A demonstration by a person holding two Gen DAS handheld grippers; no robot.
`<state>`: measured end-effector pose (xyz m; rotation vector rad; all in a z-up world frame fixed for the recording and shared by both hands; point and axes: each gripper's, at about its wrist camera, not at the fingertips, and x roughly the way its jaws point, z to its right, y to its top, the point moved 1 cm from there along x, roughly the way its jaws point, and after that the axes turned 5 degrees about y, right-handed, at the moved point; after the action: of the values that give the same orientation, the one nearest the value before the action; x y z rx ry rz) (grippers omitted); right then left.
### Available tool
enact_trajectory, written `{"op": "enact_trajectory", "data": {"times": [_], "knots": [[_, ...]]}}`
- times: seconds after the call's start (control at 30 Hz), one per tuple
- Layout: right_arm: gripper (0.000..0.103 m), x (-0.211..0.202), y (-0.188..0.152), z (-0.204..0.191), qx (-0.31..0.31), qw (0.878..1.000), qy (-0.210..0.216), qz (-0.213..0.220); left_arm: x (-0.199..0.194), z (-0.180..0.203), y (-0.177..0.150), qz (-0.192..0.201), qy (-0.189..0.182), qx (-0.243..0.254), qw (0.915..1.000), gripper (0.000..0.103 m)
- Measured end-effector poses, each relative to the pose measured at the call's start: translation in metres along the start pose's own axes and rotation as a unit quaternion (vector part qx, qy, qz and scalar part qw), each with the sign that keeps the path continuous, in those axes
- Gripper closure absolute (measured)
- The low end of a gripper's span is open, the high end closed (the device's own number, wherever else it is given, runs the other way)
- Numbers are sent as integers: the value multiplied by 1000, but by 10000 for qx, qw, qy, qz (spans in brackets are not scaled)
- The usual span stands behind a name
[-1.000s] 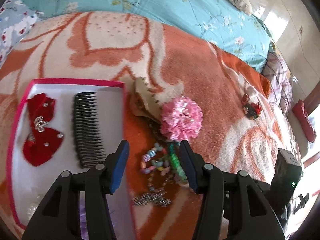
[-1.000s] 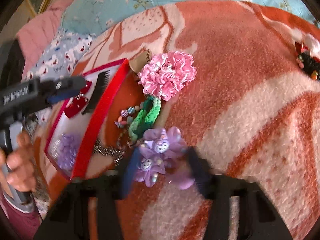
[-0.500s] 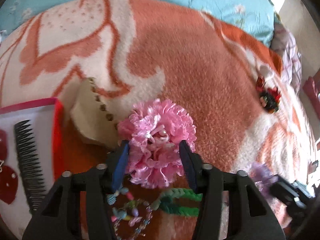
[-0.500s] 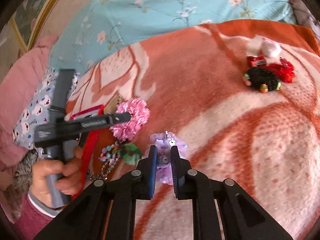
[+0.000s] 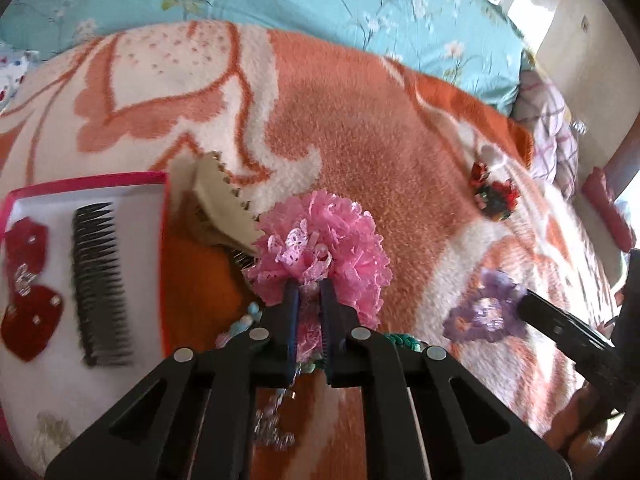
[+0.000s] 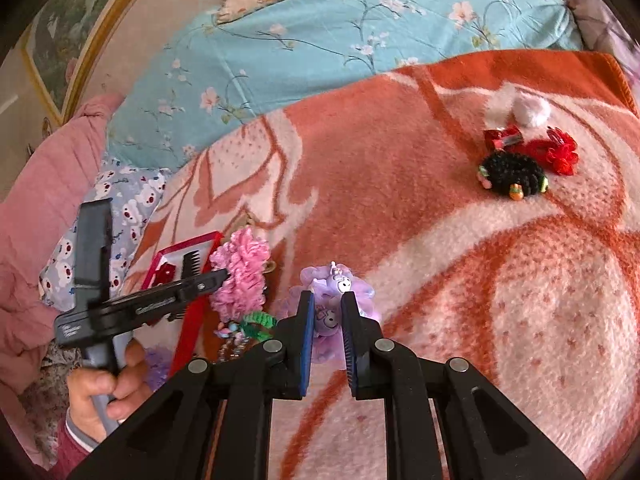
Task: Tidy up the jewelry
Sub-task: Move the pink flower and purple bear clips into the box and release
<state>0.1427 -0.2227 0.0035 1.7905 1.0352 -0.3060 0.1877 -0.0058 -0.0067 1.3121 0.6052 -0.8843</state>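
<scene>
My left gripper [image 5: 307,286] is shut on the pink ruffled hair flower [image 5: 324,240], held just above the orange blanket right of the pink-rimmed white tray [image 5: 88,182]. The flower also shows in the right wrist view [image 6: 240,276]. My right gripper [image 6: 326,298] is shut on the purple flower hair tie [image 6: 338,284], which shows in the left wrist view [image 5: 486,308] too. The tray holds a black comb [image 5: 100,280] and a red bow [image 5: 28,292].
A beige claw clip [image 5: 220,208], a green braided tie [image 6: 260,320] and beaded chains [image 5: 272,432] lie beside the tray. A cluster of red and black hair ties [image 6: 520,160] lies far right on the blanket [image 5: 360,128]. Blue floral bedding [image 6: 320,40] lies behind.
My left gripper closed on the pink flower and lifted it slightly. My right gripper, shut on the purple tie, rose a little higher.
</scene>
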Motion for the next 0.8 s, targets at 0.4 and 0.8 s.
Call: {"op": "enact_trajectory", "data": {"times": [0.4,0.8], "knots": [[90,-3,-3,-38,-201,9996,221,25,-63,-40,-27,417,117,-457,9980,95],[90,11,-11,-83,-492,9976,474,-123,-91,-84,-58,489,317,-910,9941,95]]}}
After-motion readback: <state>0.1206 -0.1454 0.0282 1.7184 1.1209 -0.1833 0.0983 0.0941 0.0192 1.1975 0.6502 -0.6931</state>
